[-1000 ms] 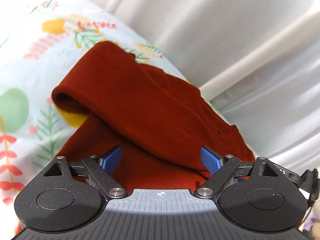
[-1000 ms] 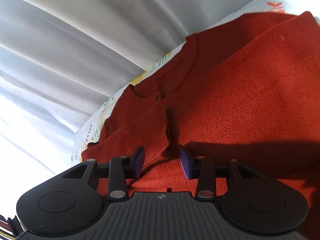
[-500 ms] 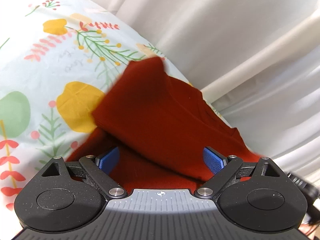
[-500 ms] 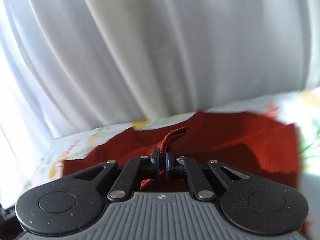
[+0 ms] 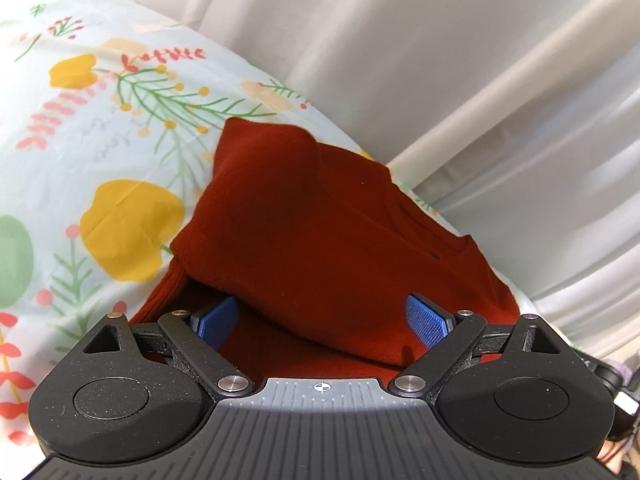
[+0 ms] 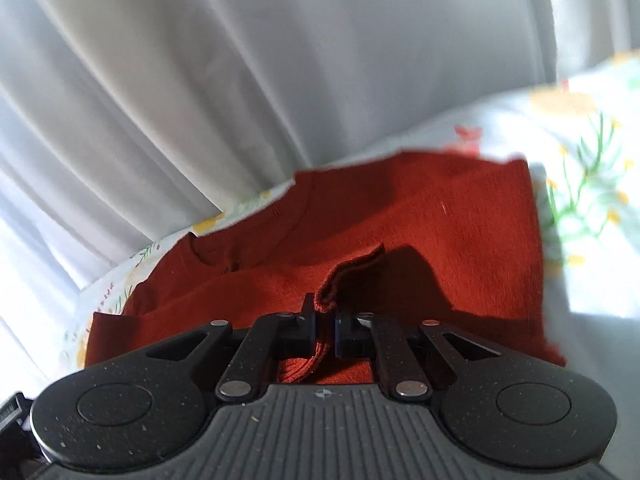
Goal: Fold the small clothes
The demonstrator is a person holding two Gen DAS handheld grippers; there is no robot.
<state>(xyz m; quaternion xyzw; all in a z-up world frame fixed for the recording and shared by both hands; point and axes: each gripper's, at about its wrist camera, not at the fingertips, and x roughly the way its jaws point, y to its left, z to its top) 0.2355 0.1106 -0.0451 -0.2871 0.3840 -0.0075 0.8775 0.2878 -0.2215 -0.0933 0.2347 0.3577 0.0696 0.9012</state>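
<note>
A small rust-red knit sweater [image 5: 320, 232] lies partly folded on a floral cloth. In the left wrist view my left gripper [image 5: 322, 320] is open, its blue pads [image 5: 426, 320] standing wide apart just over the sweater's near edge, holding nothing. In the right wrist view the sweater [image 6: 440, 216] spreads out ahead. My right gripper [image 6: 324, 334] is shut on a ribbed edge of the sweater [image 6: 344, 276], which stands up in a bunched ridge between the jaws.
The floral cloth [image 5: 100, 128] with yellow, green and red prints covers the surface and also shows in the right wrist view [image 6: 588, 168]. White curtains [image 5: 440, 60] hang right behind the sweater, also in the right wrist view [image 6: 240, 80].
My right gripper shut on the sweater's ribbed edge and lifted it back. The folded flap drew in toward the sweater's middle, uncovering more floral cloth. My left gripper stayed open.
</note>
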